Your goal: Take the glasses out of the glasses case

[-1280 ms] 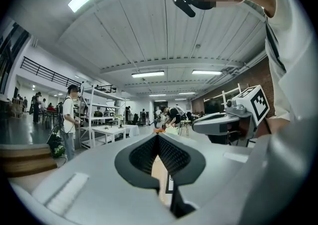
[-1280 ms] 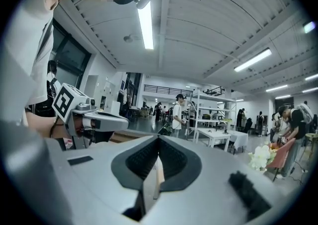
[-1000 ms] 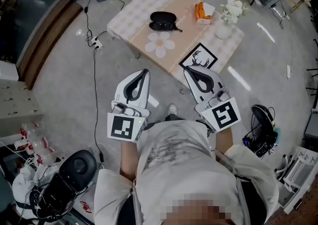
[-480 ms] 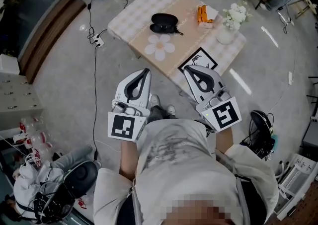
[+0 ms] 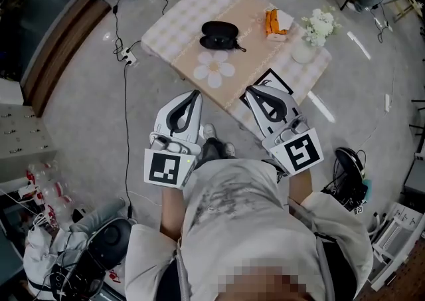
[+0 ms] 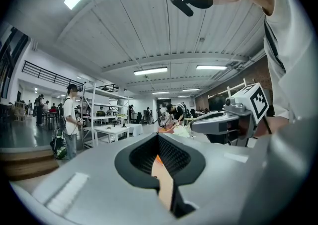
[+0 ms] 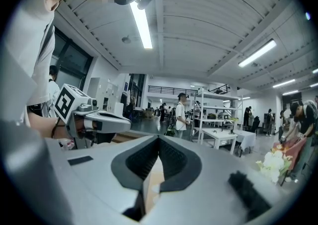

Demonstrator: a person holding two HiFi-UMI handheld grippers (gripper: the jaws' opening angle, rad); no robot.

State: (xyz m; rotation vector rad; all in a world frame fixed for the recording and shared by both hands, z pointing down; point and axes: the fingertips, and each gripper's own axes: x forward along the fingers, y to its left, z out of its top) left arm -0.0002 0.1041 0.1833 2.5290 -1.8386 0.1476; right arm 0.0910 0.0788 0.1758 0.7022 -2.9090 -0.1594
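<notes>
The black glasses case (image 5: 220, 34) lies shut on the far half of a small checked table (image 5: 178, 12), and shows as a dark blur (image 7: 248, 195) in the right gripper view. My left gripper (image 5: 194, 95) and right gripper (image 5: 250, 92) are held side by side in front of my chest, short of the table's near edge and well away from the case. Both are shut with nothing between the jaws: the left gripper's tips (image 6: 158, 137) meet, and the right gripper's tips (image 7: 159, 139) meet too. The glasses themselves are not visible.
On the table are a flower-shaped mat (image 5: 214, 68), a deer picture (image 5: 267, 80), an orange packet (image 5: 273, 22) and a vase of white flowers (image 5: 315, 30). A power strip with cables (image 5: 126, 58) lies on the floor to the left, bags (image 5: 93, 253) lower left, black gear (image 5: 348, 167) right.
The table has drawn nearer to me and to both grippers as I step forward. The grippers keep their pose and stay shut.
</notes>
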